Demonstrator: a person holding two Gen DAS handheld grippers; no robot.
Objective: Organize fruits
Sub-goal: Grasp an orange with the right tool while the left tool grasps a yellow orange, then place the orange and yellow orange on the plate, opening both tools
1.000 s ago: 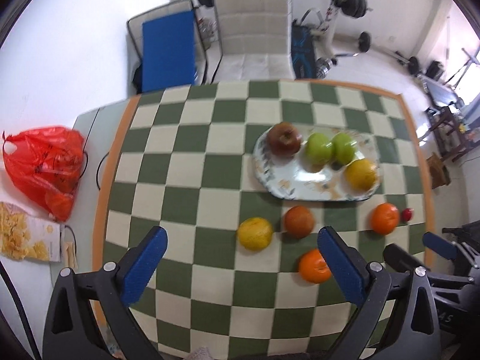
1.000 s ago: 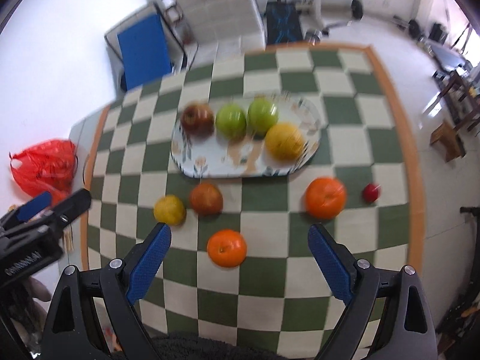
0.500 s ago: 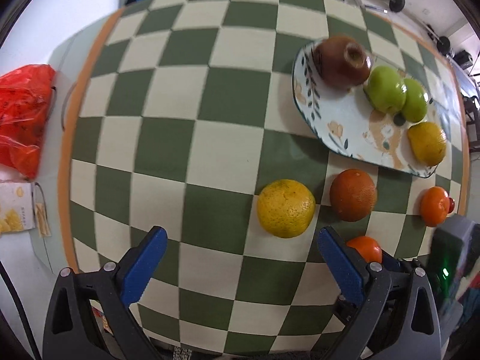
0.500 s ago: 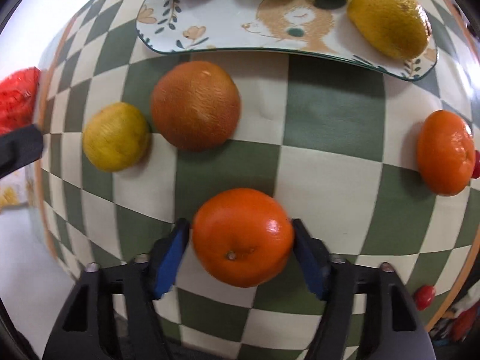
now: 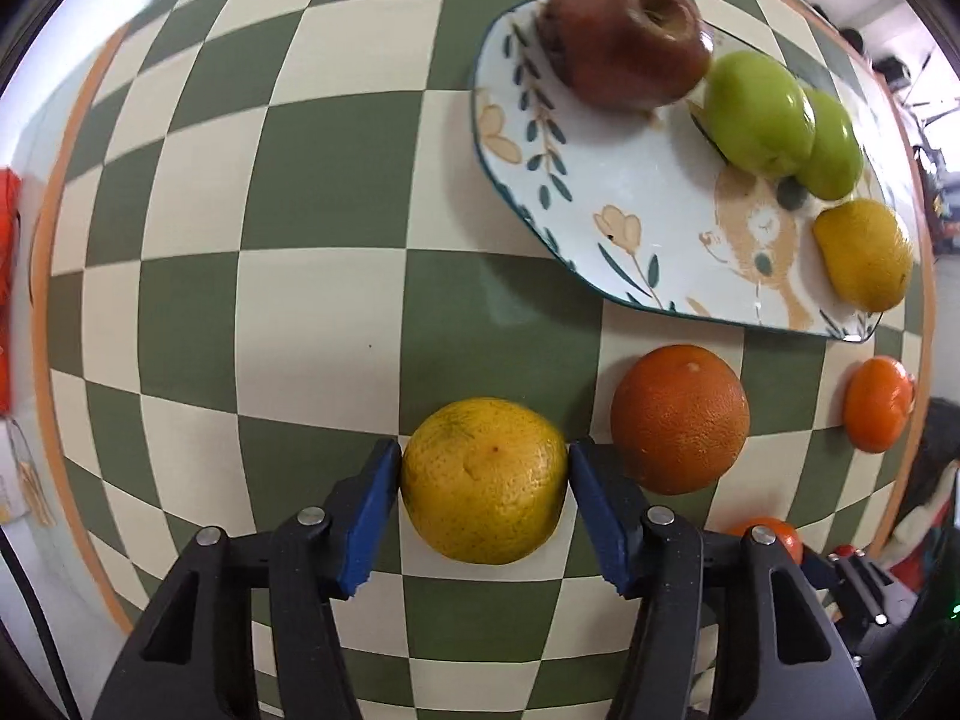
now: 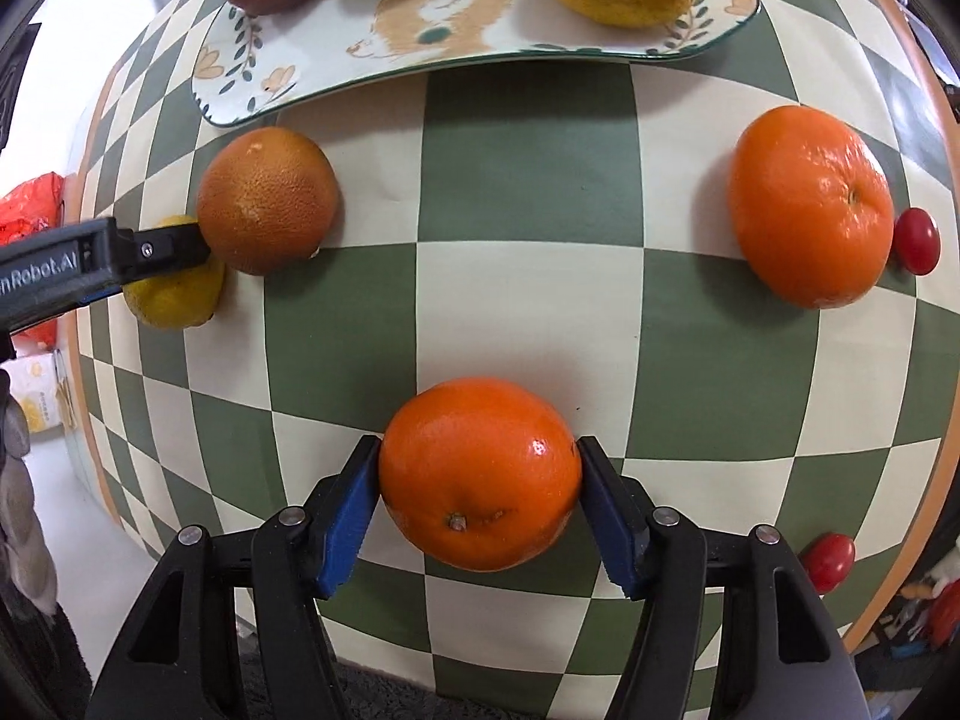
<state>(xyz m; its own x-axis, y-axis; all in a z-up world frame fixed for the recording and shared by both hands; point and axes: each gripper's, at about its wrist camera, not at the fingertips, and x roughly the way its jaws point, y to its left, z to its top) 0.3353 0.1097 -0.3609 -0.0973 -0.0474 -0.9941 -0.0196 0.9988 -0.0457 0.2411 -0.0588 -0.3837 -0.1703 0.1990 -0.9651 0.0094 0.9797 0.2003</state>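
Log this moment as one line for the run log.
left gripper: shut on yellow citrus | right gripper: shut on orange | both fruits on table | plate: four fruits

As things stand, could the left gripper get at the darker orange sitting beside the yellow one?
Probably not: the left gripper is shut on the yellow citrus. The dark orange lies close to its right, unobstructed, once freed.
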